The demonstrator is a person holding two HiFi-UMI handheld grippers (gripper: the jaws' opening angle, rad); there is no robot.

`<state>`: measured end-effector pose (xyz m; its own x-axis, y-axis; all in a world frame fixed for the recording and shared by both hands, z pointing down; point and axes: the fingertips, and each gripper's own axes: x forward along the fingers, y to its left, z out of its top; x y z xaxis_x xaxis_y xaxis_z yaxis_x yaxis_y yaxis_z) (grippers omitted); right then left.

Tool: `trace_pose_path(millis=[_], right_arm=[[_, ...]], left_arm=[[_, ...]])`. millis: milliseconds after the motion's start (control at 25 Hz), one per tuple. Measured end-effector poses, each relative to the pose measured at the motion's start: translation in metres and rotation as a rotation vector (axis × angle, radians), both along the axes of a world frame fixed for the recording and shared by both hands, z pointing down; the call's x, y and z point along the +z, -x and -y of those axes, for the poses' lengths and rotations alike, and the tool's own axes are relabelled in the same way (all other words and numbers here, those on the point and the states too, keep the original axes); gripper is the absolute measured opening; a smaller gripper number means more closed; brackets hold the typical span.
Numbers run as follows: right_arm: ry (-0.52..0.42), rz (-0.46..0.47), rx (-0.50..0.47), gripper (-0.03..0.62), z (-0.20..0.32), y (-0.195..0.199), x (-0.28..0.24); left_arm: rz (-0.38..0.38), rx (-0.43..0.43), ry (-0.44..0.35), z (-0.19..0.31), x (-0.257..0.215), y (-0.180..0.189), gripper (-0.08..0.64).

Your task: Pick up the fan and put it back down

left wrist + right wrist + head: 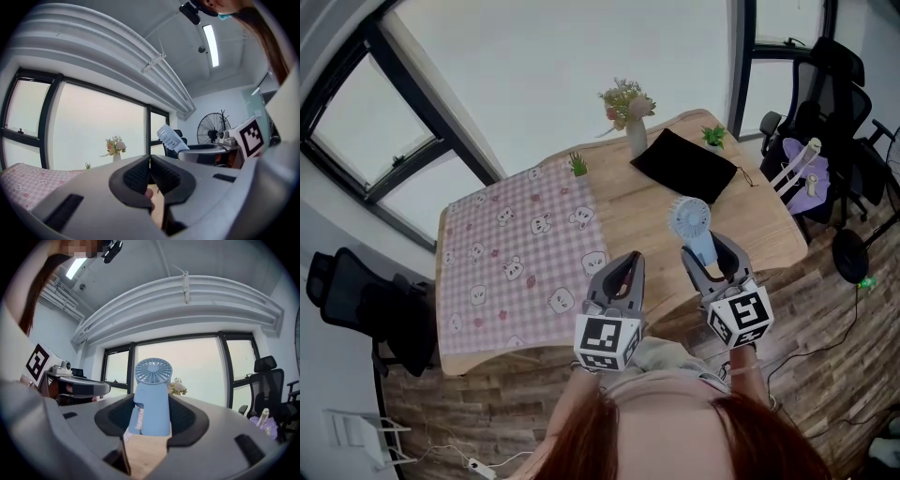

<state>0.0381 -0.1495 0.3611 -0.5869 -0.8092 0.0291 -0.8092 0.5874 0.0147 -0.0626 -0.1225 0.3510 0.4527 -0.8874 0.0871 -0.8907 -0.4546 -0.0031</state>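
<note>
A small light-blue hand fan (690, 222) is held upright above the front edge of the wooden table (637, 202), with my right gripper (710, 251) shut on its handle. In the right gripper view the fan (153, 394) stands between the dark pads (185, 416), its round grille on top, and the right gripper (152, 414) points level. My left gripper (623, 267) hovers beside it on the left, over the table's front edge. Its jaws meet at the tips in the left gripper view (150, 161), with nothing between them.
A pink checked cloth with bears (520, 253) covers the table's left half. At the back stand a vase of flowers (633, 117), a black pouch (684, 164) and two small green plants (578, 164). Office chairs (834, 75) crowd the right; another chair (356, 300) is at the left.
</note>
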Motion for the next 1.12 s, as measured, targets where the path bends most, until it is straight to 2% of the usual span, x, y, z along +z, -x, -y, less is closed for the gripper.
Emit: trace_pose_path(millis=[1120], right_arm=[[0.032, -0.073, 0.005, 0.213, 0.011, 0.015, 0.017]], left_arm=[[-0.013, 0.018, 0.027, 0.018, 0.012, 0.01, 0.012]])
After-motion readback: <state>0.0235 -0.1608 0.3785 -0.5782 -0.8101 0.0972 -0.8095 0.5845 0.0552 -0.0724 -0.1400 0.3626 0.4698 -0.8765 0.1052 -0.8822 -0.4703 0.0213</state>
